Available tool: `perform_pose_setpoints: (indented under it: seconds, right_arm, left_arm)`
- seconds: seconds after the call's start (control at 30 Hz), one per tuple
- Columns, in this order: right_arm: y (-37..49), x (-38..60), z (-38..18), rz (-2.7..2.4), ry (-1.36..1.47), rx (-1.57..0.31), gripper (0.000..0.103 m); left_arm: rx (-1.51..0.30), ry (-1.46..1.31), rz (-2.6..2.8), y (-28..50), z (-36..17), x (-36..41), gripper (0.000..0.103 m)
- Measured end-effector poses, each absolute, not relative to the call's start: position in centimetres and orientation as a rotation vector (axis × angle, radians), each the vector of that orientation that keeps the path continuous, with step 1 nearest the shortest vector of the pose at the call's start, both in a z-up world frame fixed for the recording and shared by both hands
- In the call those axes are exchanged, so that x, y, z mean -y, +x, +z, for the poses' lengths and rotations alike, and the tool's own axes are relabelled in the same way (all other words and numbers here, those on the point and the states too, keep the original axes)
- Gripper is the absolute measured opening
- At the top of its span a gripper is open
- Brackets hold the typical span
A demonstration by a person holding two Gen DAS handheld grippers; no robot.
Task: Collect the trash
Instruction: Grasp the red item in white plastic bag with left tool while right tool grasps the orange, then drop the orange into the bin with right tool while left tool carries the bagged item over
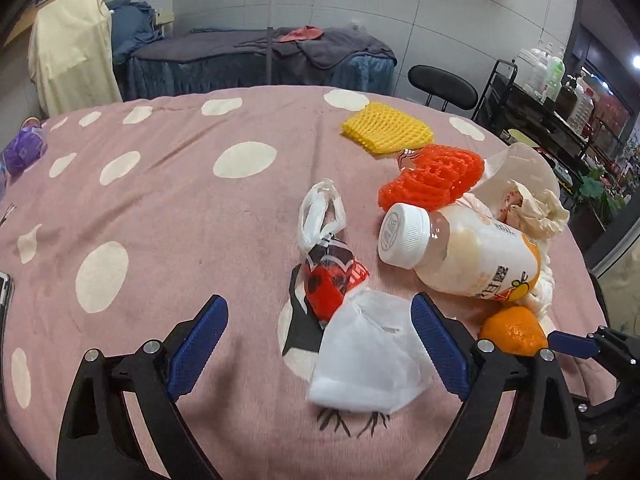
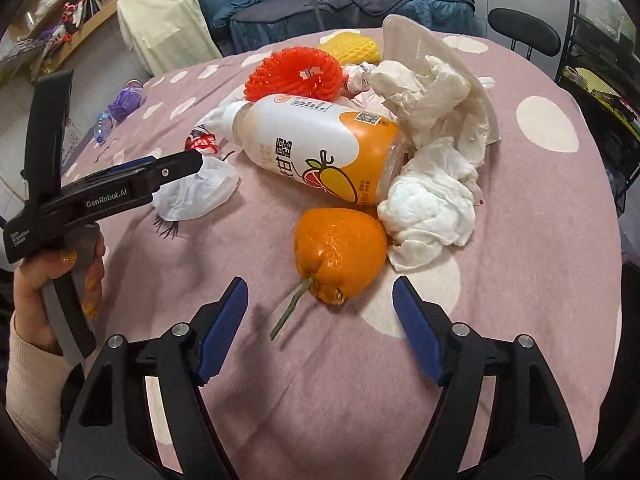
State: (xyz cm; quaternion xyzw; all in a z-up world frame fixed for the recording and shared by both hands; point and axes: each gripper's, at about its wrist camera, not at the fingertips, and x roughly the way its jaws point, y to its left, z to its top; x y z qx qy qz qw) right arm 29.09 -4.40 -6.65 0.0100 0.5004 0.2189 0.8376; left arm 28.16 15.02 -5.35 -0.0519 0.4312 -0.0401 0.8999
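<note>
Trash lies on a pink dotted tablecloth (image 1: 168, 208). My left gripper (image 1: 320, 312) is open, its fingers on either side of a white plastic bag (image 1: 364, 364) joined to a red-printed wrapper (image 1: 328, 280). A white and orange drink bottle (image 1: 460, 252) lies on its side to the right, also in the right wrist view (image 2: 320, 144). My right gripper (image 2: 320, 300) is open just before an orange fruit (image 2: 340, 252) with a stem. Crumpled white tissues (image 2: 432, 204), an orange foam net (image 2: 296, 72) and a yellow foam net (image 1: 388, 128) lie around the bottle.
A purple wrapper (image 1: 22, 152) lies at the table's far left edge. A black stool (image 1: 442, 84) and a shelf of bottles (image 1: 560, 88) stand beyond the right side. A covered bed (image 1: 264, 60) stands behind the table.
</note>
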Motion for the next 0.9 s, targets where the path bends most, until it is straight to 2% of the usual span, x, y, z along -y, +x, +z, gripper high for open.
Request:
perform_pose_setpoints:
  seconds: [0.1, 0.17, 0.2, 0.27, 0.33, 0.47, 0.9]
  right_arm:
    - [30.6, 3.2, -7.7, 0.438, -0.013, -1.089, 0.065]
    - [31.5, 2.8, -8.3, 0.407, -0.027, -1.1, 0.058]
    - [31.7, 2.8, -8.5, 0.401, -0.026, -1.103, 0.052]
    - [32.1, 2.9, -8.5, 0.402, -0.011, -1.106, 0.05]
    - [32.1, 3.0, -8.5, 0.406, -0.007, -1.105, 0.048]
    - [31.4, 3.7, -8.2, 0.423, 0.017, -1.097, 0.045]
    - [23.6, 7.6, -4.4, 0.49, 0.045, -0.961, 0.043]
  left_arm:
    - [-0.927, -0.085, -0.083, 29.6, -5.9, -14.7, 0.079]
    - [-0.93, -0.071, -0.078, 30.2, -6.1, -14.6, 0.066]
    - [-0.929, -0.073, -0.079, 30.3, -6.1, -14.6, 0.062]
    - [-0.932, -0.086, -0.09, 30.3, -6.3, -14.5, 0.042]
    - [-0.936, -0.1, -0.102, 30.1, -6.5, -14.5, 0.03]
    - [-0.901, -0.101, -0.088, 28.9, -6.1, -14.2, 0.026]
    - [-0.719, 0.003, -0.122, 20.6, -1.1, -11.8, 0.025]
